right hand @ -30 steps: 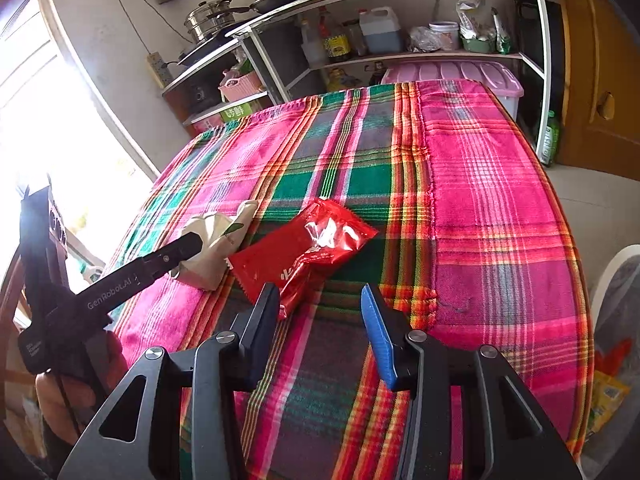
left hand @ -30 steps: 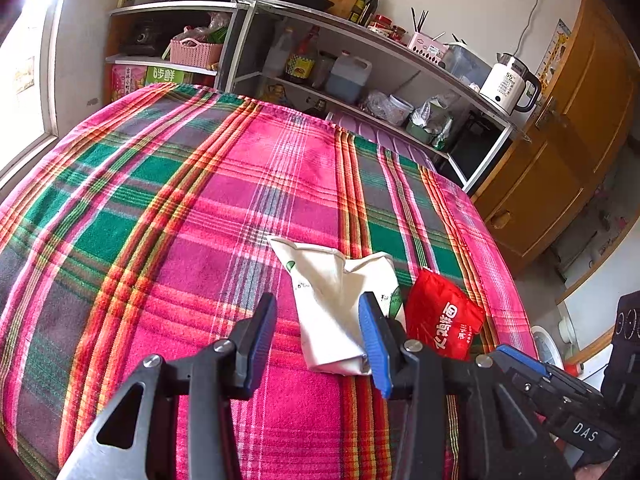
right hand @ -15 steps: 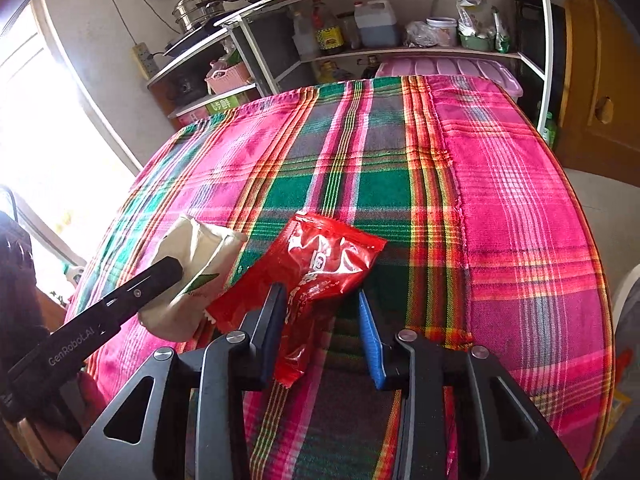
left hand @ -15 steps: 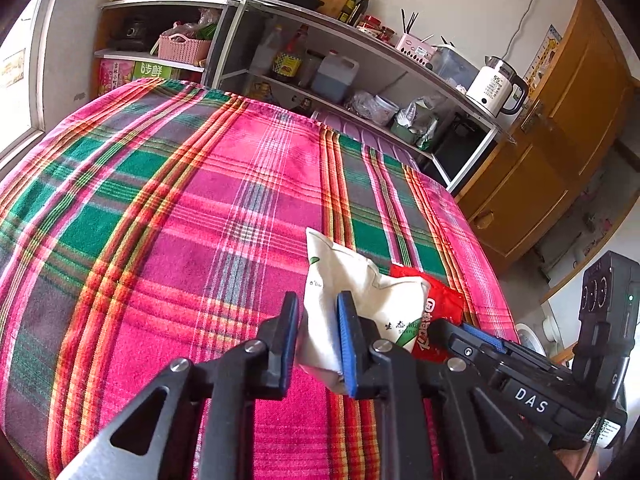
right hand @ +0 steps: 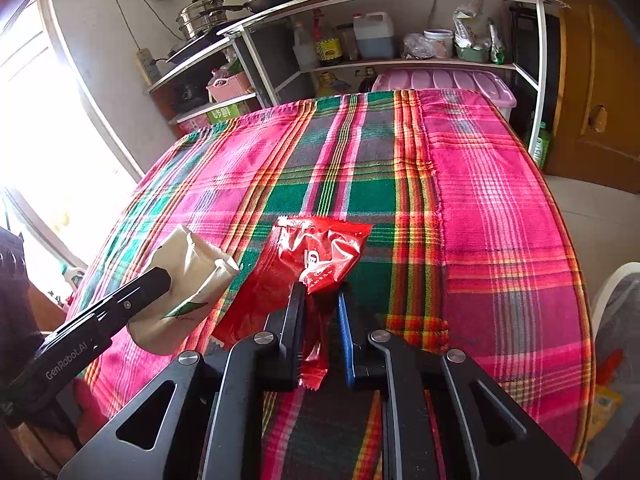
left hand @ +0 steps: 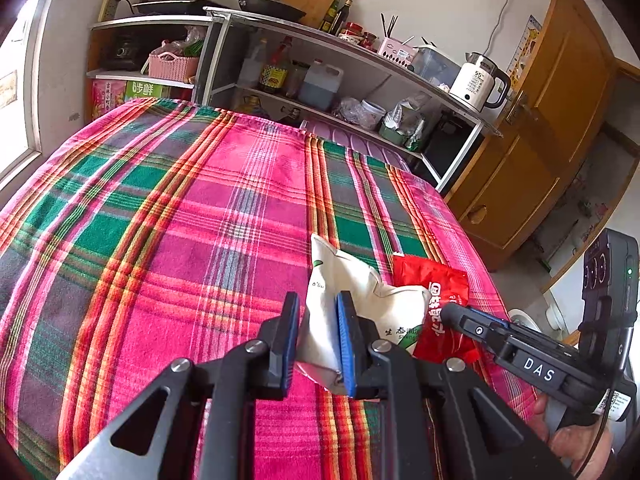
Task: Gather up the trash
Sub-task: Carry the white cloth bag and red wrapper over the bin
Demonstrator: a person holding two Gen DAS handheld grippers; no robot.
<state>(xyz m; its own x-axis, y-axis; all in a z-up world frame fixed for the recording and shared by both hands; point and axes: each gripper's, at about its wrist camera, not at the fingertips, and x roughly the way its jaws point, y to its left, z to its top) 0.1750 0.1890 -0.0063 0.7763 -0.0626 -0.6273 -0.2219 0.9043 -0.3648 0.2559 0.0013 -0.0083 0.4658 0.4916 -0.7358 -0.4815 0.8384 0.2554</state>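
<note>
Left wrist: white packet (left hand: pixel 360 312) pinched between left claw (left hand: pixel 318 334) fingers.

Plaid tablecloth (left hand: pixel 168 216), metal shelves (left hand: pixel 360 80), wood door (left hand: pixel 560 120).

A surface (left hand: pixel 168 216) is wearing a plaid cloth (right hand: pixel 500 208) in pink, green, grey and orange stripes, draping over its edges. Two pieces of trash are sitting near its close edge: a crumpled white bag (left hand: pixel 356 300) and a shiny red wrapper (right hand: pixel 320 256) just beside it. Whether either is fully resting on the cloth or being lifted cannot be told.
</note>
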